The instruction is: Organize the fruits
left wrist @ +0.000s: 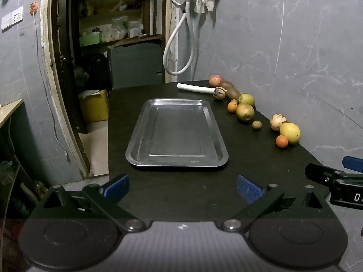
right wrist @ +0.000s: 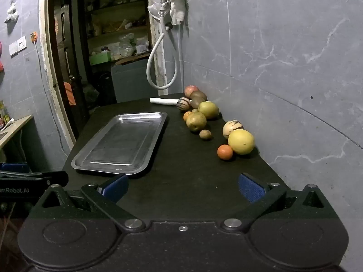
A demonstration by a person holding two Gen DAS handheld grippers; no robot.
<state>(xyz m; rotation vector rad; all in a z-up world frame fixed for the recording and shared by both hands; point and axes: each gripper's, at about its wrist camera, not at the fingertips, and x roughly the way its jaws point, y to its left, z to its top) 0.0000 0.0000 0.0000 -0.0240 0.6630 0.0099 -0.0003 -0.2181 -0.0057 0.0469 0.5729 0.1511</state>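
The right gripper [left wrist: 354,172] was cut off at the left view's edge, yet its own camera showed it [right wrist: 182,187] spread wide, holding nothing. The left gripper [left wrist: 181,187] gaped wide too. The tray [left wrist: 177,161] lay lengthwise, pointing away. Fruits [left wrist: 245,112] lined the wall, right of the tray, on the dark table [left wrist: 181,190].

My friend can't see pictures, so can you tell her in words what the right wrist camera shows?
An empty metal tray sits on a dark table, with a row of fruits along the wall beside it, nearest a big yellow fruit and a small orange. The right gripper is open, holding nothing.
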